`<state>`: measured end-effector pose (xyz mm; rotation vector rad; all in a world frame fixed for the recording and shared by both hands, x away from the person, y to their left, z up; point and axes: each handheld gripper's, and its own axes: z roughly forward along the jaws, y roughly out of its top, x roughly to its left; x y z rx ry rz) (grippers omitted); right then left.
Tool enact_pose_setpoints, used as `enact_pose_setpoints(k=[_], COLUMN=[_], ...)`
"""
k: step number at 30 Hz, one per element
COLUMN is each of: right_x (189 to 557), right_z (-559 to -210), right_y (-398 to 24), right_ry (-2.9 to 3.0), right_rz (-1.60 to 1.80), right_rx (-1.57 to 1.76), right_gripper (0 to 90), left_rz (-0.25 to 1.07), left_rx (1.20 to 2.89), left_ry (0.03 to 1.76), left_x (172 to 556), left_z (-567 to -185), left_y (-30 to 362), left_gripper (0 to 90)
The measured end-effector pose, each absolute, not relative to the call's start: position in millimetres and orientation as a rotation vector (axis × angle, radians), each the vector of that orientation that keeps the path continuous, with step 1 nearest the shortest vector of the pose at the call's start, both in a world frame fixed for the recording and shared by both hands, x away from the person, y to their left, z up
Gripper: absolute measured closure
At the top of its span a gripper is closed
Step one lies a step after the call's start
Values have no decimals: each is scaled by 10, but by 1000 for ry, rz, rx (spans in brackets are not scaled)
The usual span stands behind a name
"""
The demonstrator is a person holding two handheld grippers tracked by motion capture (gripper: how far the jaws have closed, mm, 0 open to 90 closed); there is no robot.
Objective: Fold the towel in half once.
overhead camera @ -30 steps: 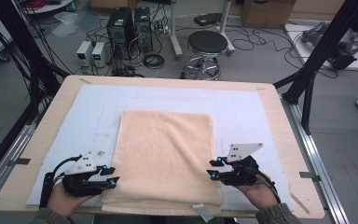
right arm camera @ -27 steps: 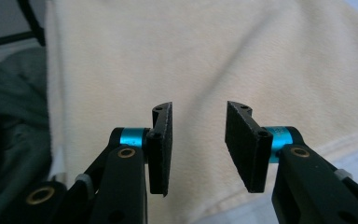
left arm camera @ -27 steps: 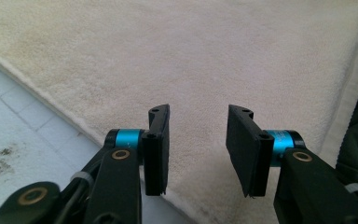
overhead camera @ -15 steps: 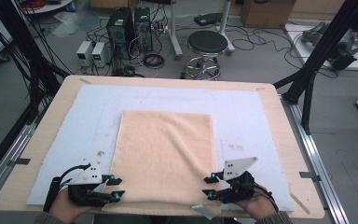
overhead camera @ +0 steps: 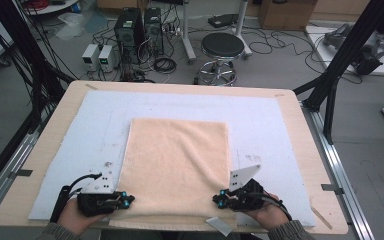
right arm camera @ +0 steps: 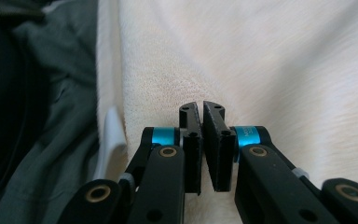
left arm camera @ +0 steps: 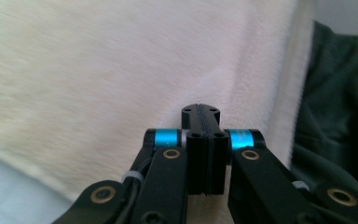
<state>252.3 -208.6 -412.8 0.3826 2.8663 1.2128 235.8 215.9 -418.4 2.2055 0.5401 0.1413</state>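
The towel [overhead camera: 177, 167] lies flat at the tabletop's near edge, soft, light and limp, so it is best taken at its near corners, where the left tongs [overhead camera: 126, 200] and right tongs [overhead camera: 218, 199] have just closed, pinching its hem.

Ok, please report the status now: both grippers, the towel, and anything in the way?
Left gripper and right gripper just closed, each at a near corner of the towel. Towel flat on white mat. White tag at near edge; nothing blocking.
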Motion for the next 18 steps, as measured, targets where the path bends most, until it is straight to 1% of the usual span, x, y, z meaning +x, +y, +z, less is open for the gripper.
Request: enact_pose_setpoints(k=[4, 8, 10, 11, 12, 13, 14, 15, 18], right_x=[2716, 2892, 2946, 2963, 2963, 2951, 2926, 2899, 2805], right_z=[-4061, -4189, -4227, -4229, -4221, -4205, -4179, -4153, -4089], right_y=[-2110, -2068, -2075, -2087, -2098, -2112, -2128, -2141, -2162], right_ry=[2797, 2820, 2821, 2818, 2801, 2790, 2780, 2760, 2733], right_rz=[1223, 1115, 1132, 1144, 1153, 1166, 1183, 1202, 1257], right_rx=[472, 538, 592, 602, 607, 598, 578, 561, 511], right_gripper=[860, 853, 821, 788, 743, 722, 716, 714, 714], left_rz=[183, 198, 178, 180, 191, 196, 204, 216, 221], left_rx=[2176, 2217, 2203, 2194, 2188, 2185, 2177, 2174, 2163], left_ry=[615, 661, 681, 681, 689, 687, 682, 680, 651], left_x=[2589, 2783, 2826, 2829, 2818, 2804, 2781, 2753, 2657], left_z=[-4164, -4259, -4289, -4285, -4272, -4255, -4238, -4219, -4168], left_y=[2083, 1994, 1991, 1997, 2005, 2022, 2036, 2050, 2096], left_gripper=[892, 891, 888, 877, 846, 801, 766, 751, 730])
